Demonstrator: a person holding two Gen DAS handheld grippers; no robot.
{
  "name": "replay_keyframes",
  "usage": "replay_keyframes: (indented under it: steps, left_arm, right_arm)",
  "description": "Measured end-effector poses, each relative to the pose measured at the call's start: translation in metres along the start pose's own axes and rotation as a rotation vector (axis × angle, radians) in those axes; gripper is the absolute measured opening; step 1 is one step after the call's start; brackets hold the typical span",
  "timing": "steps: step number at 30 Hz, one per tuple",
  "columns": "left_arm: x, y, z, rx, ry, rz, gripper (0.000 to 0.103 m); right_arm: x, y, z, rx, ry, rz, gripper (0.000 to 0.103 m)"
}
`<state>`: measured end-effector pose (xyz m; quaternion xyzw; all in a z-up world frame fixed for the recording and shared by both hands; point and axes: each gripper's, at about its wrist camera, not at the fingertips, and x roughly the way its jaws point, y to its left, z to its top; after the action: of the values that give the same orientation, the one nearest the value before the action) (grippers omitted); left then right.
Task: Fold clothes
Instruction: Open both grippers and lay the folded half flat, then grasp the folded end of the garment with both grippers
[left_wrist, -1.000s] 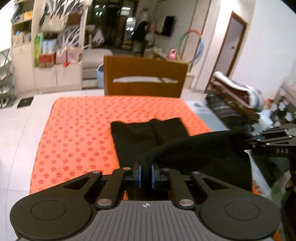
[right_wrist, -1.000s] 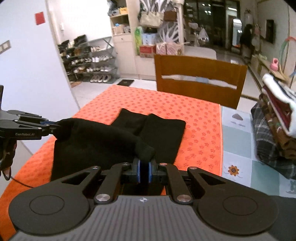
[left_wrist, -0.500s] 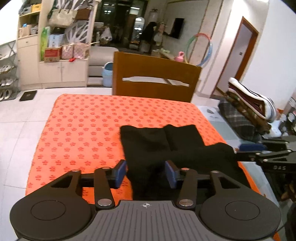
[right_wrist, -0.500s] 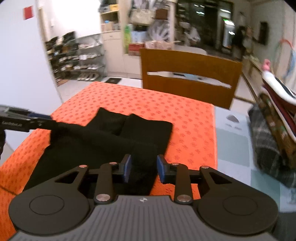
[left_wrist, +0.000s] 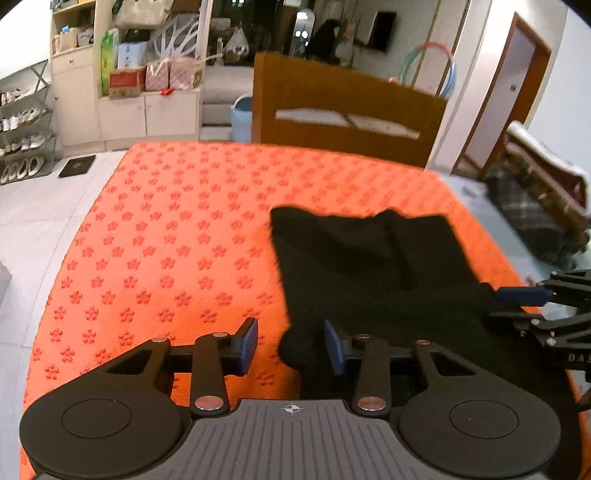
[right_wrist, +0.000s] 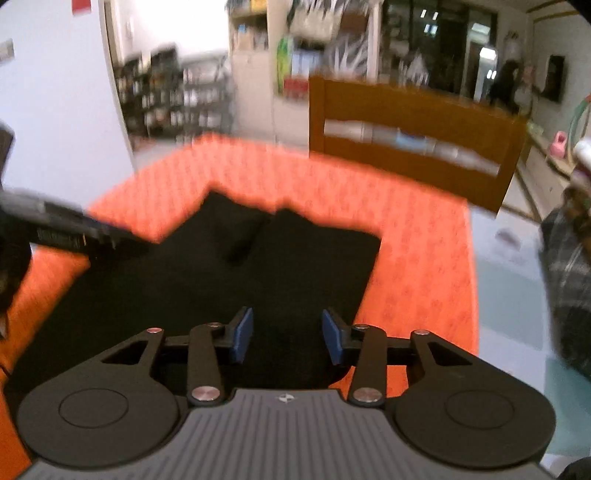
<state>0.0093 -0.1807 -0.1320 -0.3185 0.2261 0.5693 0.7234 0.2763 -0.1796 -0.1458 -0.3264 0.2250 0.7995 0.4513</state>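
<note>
A black garment (left_wrist: 373, 273) lies folded over itself on the orange patterned cloth (left_wrist: 177, 240), its two legs pointing toward the far chair. My left gripper (left_wrist: 291, 347) is open just above the garment's near left corner, nothing between its blue pads. In the right wrist view the same black garment (right_wrist: 258, 269) spreads below my right gripper (right_wrist: 282, 338), which is open over its near right edge. The right gripper (left_wrist: 524, 299) shows at the right side of the left wrist view, and the left gripper (right_wrist: 70, 229) shows blurred at the left of the right wrist view.
A wooden chair (left_wrist: 343, 110) stands at the table's far side. A pile of folded clothes (left_wrist: 543, 195) sits off to the right of the table. Shelves and a shoe rack (left_wrist: 22, 122) line the room behind. The orange cloth's left half (left_wrist: 147, 229) is bare.
Both grippers held the garment's lifted edge a second ago. They have opened and let it drop flat, and both have pulled back a little and risen.
</note>
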Motion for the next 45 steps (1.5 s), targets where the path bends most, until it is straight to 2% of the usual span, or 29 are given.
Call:
replay_keyframes:
  steps: [5, 11, 14, 16, 21, 28, 30, 33, 34, 35, 36, 37, 39, 45]
  left_arm:
    - [-0.001, 0.007, -0.005, 0.011, -0.005, -0.015, 0.046]
    - [-0.057, -0.002, -0.021, 0.116, -0.048, -0.074, 0.054]
    - [-0.083, -0.007, -0.035, 0.132, -0.047, -0.107, 0.056]
    - [-0.097, -0.011, -0.047, 0.132, -0.038, -0.131, 0.057]
    - [-0.119, -0.020, -0.082, 0.108, 0.009, -0.178, 0.061]
    - [-0.123, -0.029, -0.126, 0.158, 0.084, -0.146, 0.062]
    - [-0.118, -0.033, -0.130, 0.185, 0.093, -0.140, 0.062]
    - [-0.108, -0.041, -0.133, 0.231, 0.097, -0.138, 0.062]
    - [-0.105, -0.043, -0.134, 0.244, 0.101, -0.143, 0.057]
    - [-0.102, -0.044, -0.134, 0.256, 0.106, -0.151, 0.051]
    - [-0.102, -0.046, -0.135, 0.271, 0.104, -0.152, 0.043]
    - [-0.102, -0.048, -0.135, 0.286, 0.101, -0.152, 0.030]
    - [-0.106, -0.052, -0.134, 0.302, 0.088, -0.151, 0.020]
    - [-0.141, -0.056, -0.125, 0.300, 0.041, -0.170, 0.017]
  right_arm:
    - [-0.021, 0.001, -0.001, 0.031, -0.047, -0.011, 0.047]
    - [-0.081, 0.010, -0.019, 0.035, -0.110, 0.022, 0.058]
    - [-0.106, 0.018, -0.037, 0.028, -0.104, 0.038, 0.060]
    - [-0.120, 0.027, -0.051, 0.025, -0.095, 0.050, 0.066]
    - [-0.144, 0.049, -0.090, 0.017, -0.058, 0.078, 0.068]
    - [-0.143, 0.073, -0.132, -0.028, -0.014, 0.068, 0.068]
    - [-0.136, 0.078, -0.135, -0.069, 0.004, 0.064, 0.064]
    - [-0.124, 0.080, -0.133, -0.108, 0.014, 0.048, 0.049]
    - [-0.121, 0.079, -0.132, -0.108, 0.013, 0.046, 0.040]
    - [-0.119, 0.077, -0.131, -0.104, 0.011, 0.046, 0.037]
    - [-0.118, 0.075, -0.130, -0.101, 0.009, 0.045, 0.031]
    - [-0.120, 0.075, -0.128, -0.098, 0.003, 0.046, 0.027]
    - [-0.127, 0.077, -0.126, -0.091, -0.012, 0.047, 0.022]
    - [-0.163, 0.084, -0.119, -0.069, -0.071, 0.048, 0.020]
